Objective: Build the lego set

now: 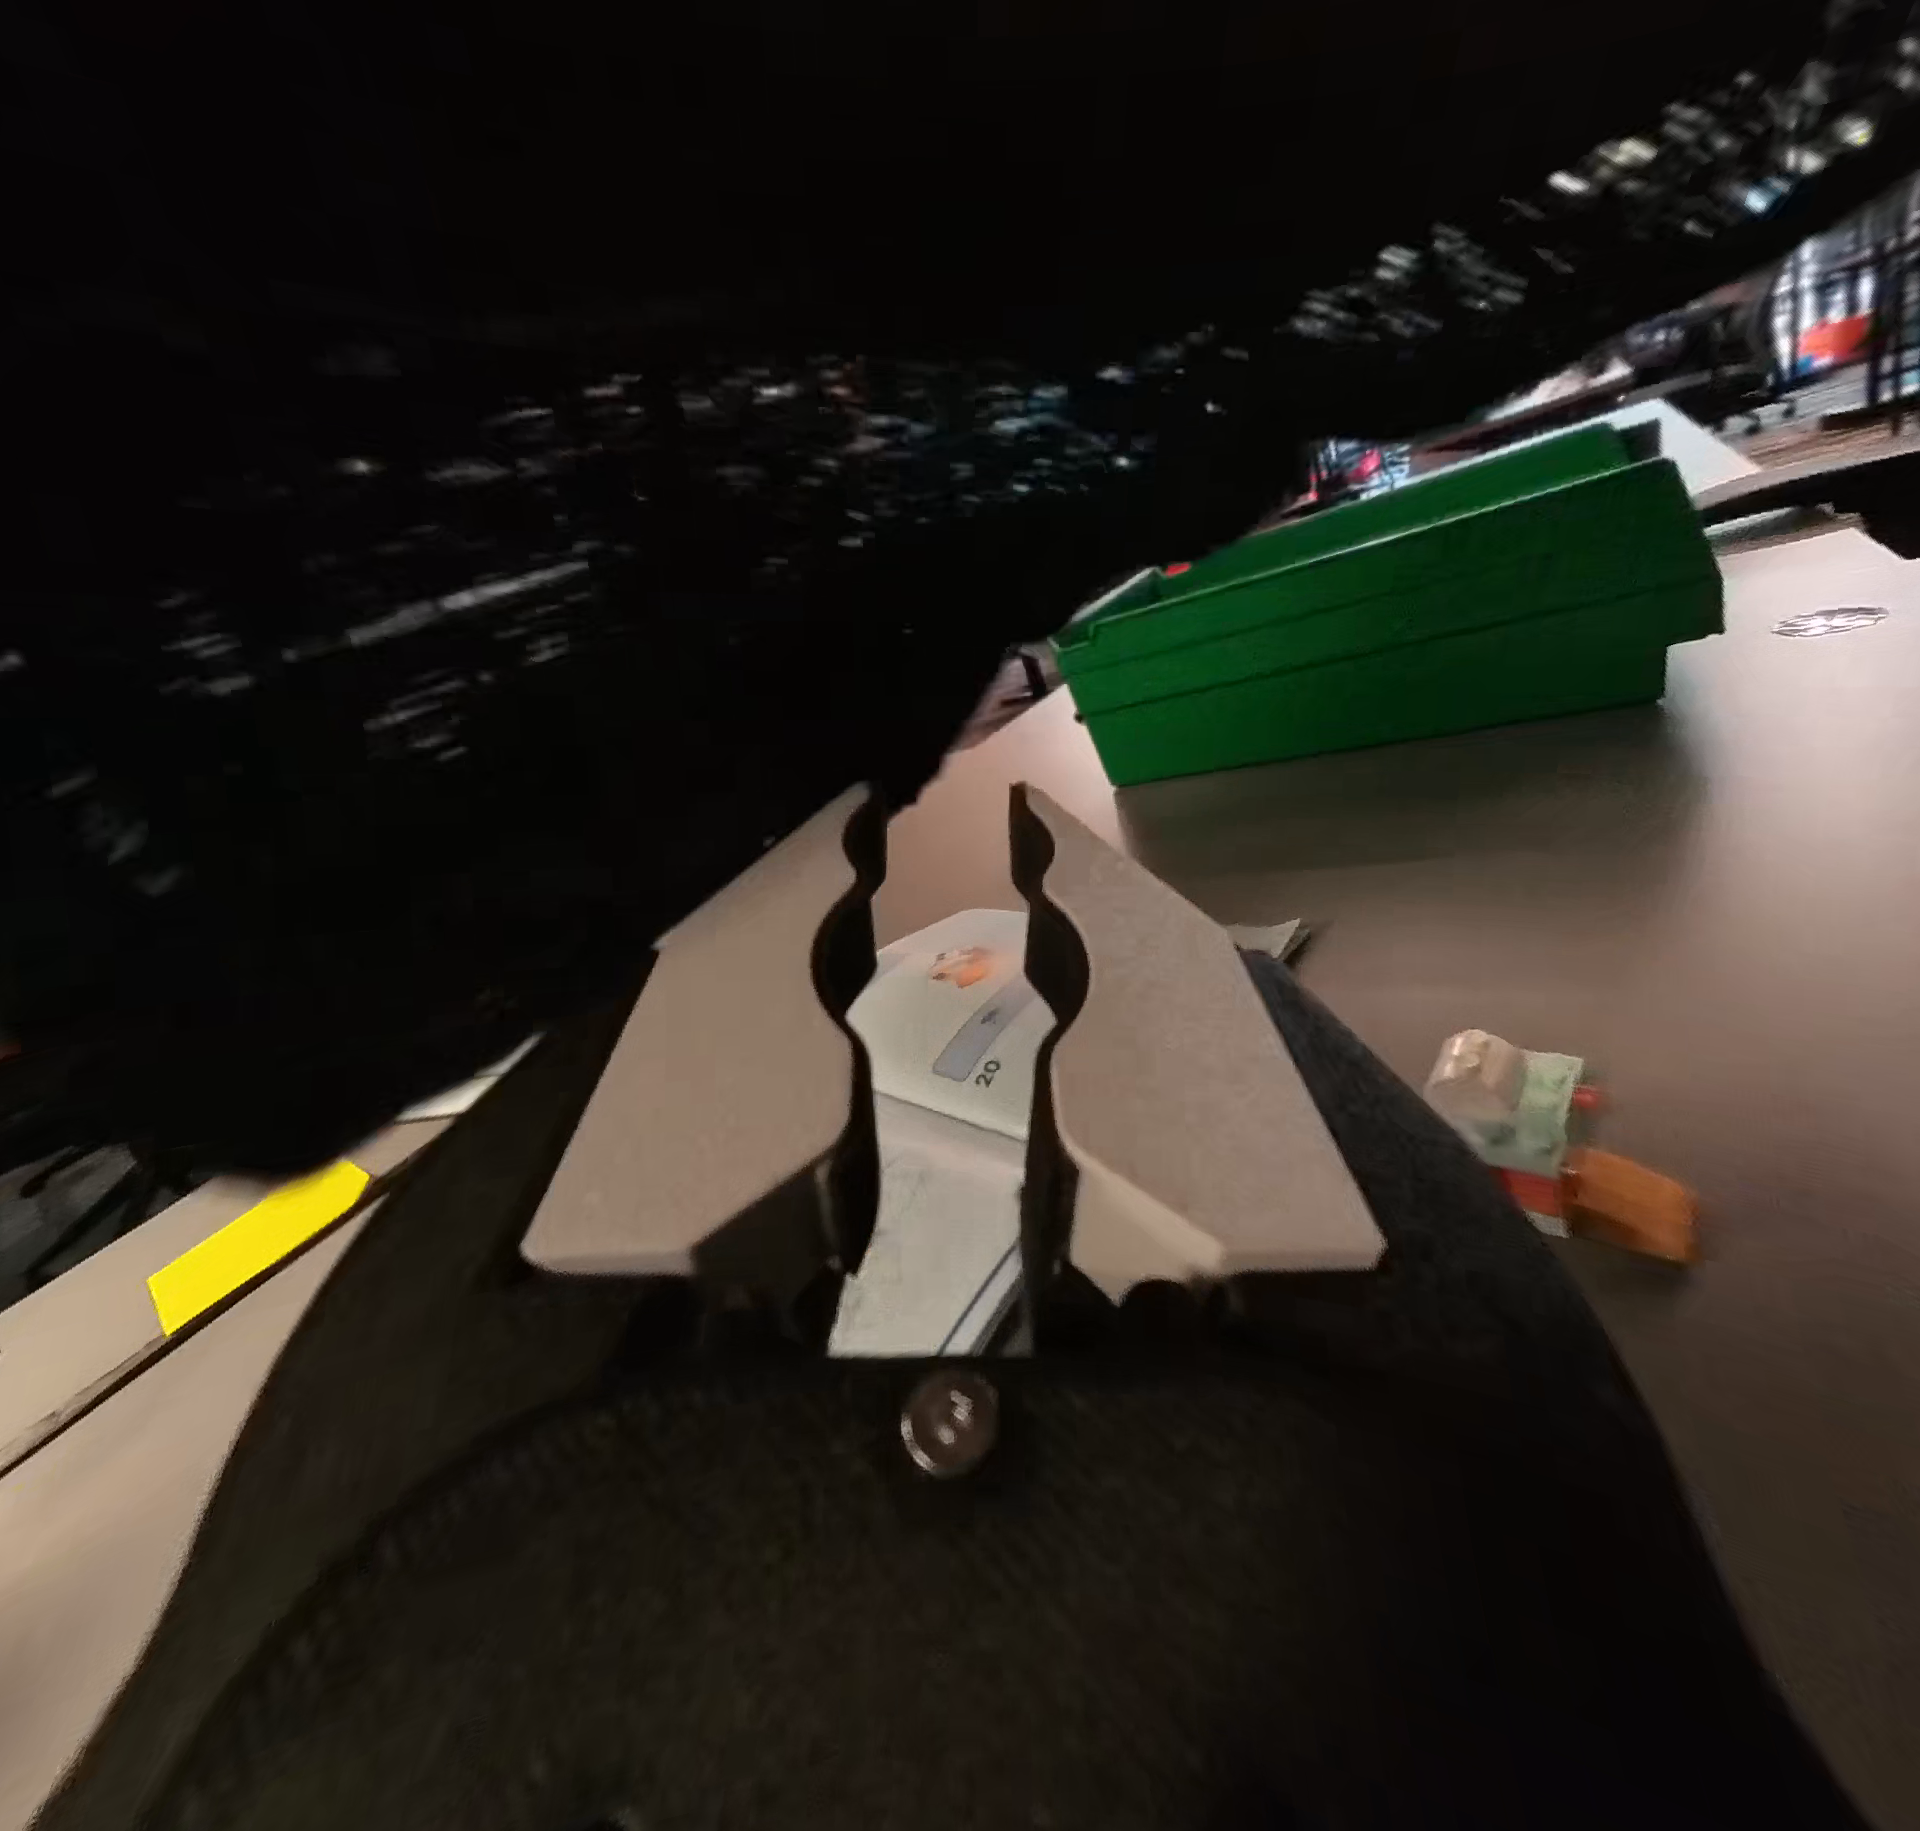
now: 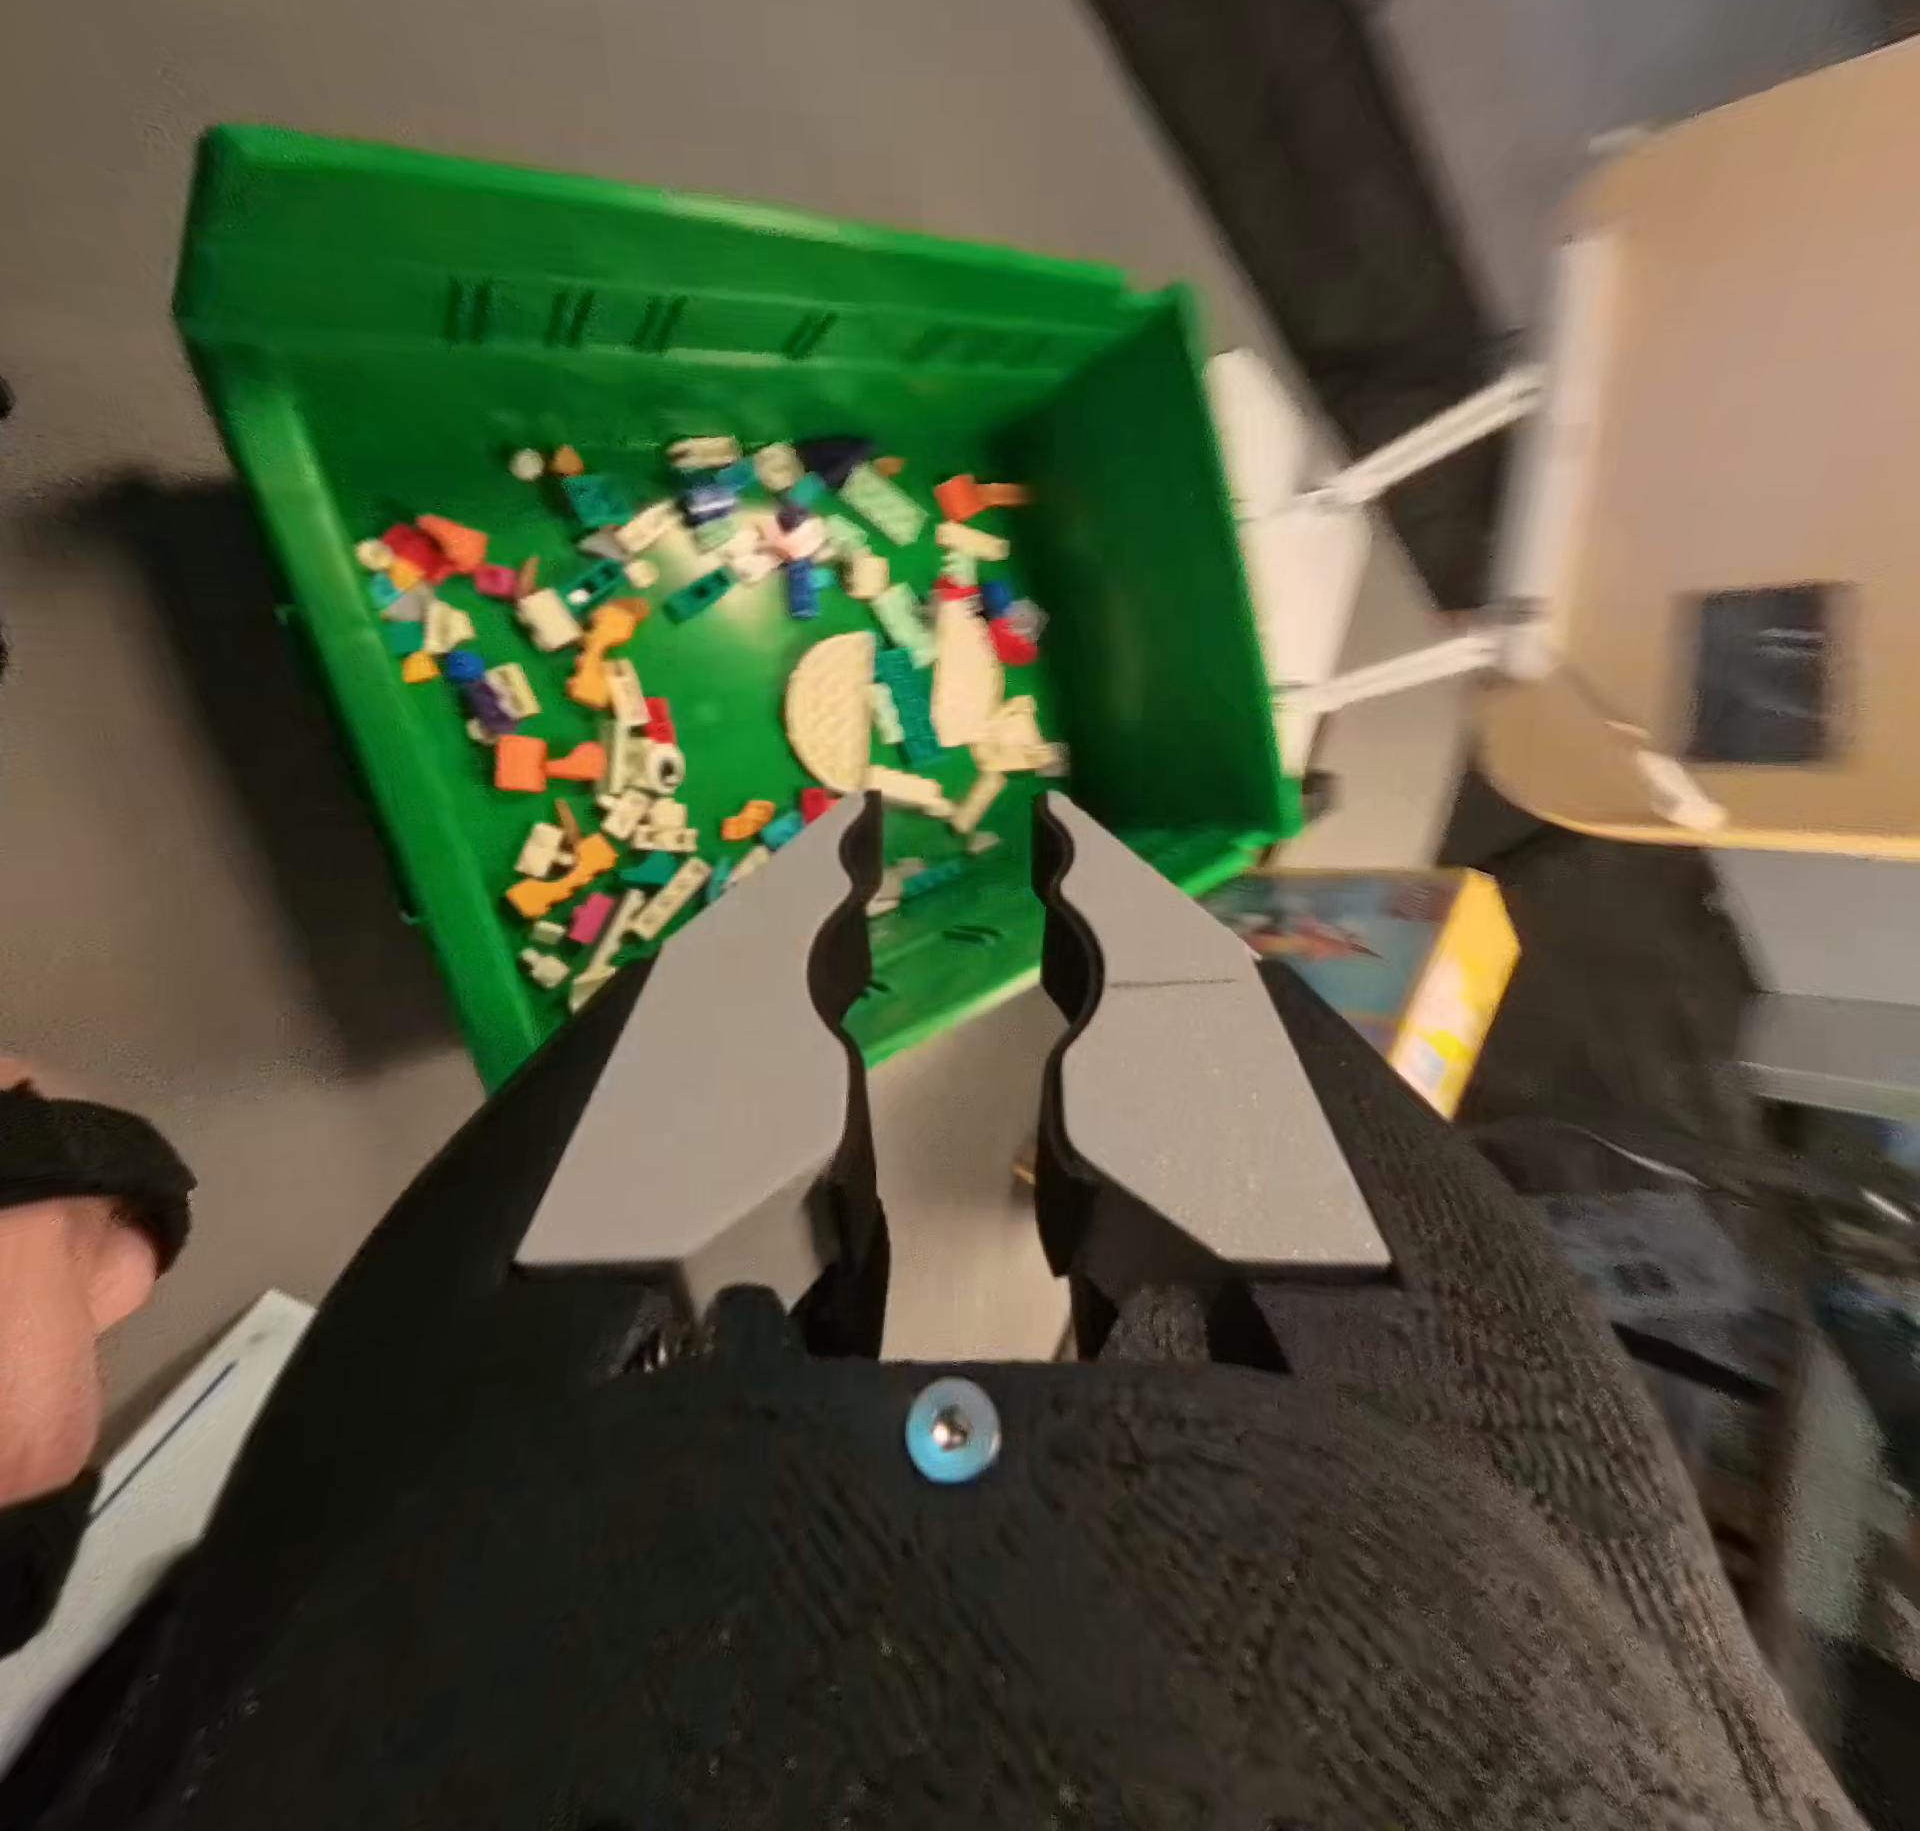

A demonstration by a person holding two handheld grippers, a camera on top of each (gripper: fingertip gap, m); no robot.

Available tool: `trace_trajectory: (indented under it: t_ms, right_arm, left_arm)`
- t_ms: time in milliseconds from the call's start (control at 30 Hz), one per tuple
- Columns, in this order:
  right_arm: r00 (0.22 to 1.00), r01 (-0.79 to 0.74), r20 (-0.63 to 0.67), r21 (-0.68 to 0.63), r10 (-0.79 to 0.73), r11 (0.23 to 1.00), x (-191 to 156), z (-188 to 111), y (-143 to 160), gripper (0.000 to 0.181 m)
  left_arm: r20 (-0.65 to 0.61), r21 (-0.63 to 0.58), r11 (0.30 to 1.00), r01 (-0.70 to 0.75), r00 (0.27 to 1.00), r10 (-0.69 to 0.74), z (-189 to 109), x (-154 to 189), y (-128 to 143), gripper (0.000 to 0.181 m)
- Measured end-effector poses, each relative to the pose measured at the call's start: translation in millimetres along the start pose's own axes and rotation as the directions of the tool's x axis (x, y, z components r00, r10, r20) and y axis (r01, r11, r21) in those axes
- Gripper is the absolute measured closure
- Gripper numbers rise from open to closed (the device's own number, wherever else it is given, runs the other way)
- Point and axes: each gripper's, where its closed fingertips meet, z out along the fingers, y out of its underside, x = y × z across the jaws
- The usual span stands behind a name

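Observation:
A green bin (image 2: 343, 254) holds several loose lego pieces (image 2: 623, 659) in many colours, with a tan half-round plate (image 2: 831, 711) among them. My right gripper (image 2: 956, 805) is open and empty, hovering above the bin's near right part. In the left wrist view the same green bin (image 1: 1392, 628) stands on the table, seen from the side. My left gripper (image 1: 945, 805) is open and empty, above a white instruction booklet (image 1: 966, 1043). A small partly built lego model (image 1: 1558, 1147) in pale green, red and orange lies on the table to the right of the left gripper.
The grey table (image 1: 1558, 898) ends at an edge left of the left gripper; a yellow tape strip (image 1: 260, 1241) lies there. A lego box (image 2: 1392, 960) with a yellow end lies beyond the bin's right corner. A person's hand (image 2: 62, 1262) in a black sleeve is at the left. The gap from one gripper's tips to the other's is roughly 30 centimetres.

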Motion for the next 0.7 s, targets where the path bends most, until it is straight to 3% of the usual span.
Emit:
trace_trajectory:
  t_ms: [167,267,333,467,600,700]
  right_arm:
    - [0.925,0.073,0.379,-0.24,0.025,0.968,-33.4,70.7,28.0,0.156]
    - [0.831,0.026,0.518,-0.4,0.203,0.916,-50.5,85.9,46.2,0.155]
    - [0.779,-0.022,0.538,-0.488,0.321,0.873,-49.9,95.3,50.9,0.156]
    - [0.817,0.182,0.54,-0.574,0.203,0.798,-26.7,110.2,78.2,0.158]
    - [0.748,0.455,0.662,-0.564,0.047,0.689,-25.8,108.2,101.6,0.161]
    - [0.683,0.514,0.727,-0.55,0.075,0.658,-40.4,105.9,103.7,0.166]
  left_arm:
    - [-0.012,0.003,1.0,-0.008,1.0,0.008,2.9,2.1,-0.9,0.162]
    - [-0.016,0.013,0.999,-0.045,0.999,0.045,3.2,2.5,-3.3,0.165]
    - [-0.015,0.017,0.997,-0.073,0.997,0.073,4.5,2.5,-3.8,0.166]
    - [-0.019,0.022,0.998,-0.063,0.998,0.063,4.7,2.7,-5.0,0.167]
    - [-0.018,0.024,0.997,-0.079,0.997,0.079,4.8,2.4,-6.3,0.167]
    - [-0.015,0.027,0.997,-0.076,0.997,0.077,4.7,1.2,-7.0,0.167]
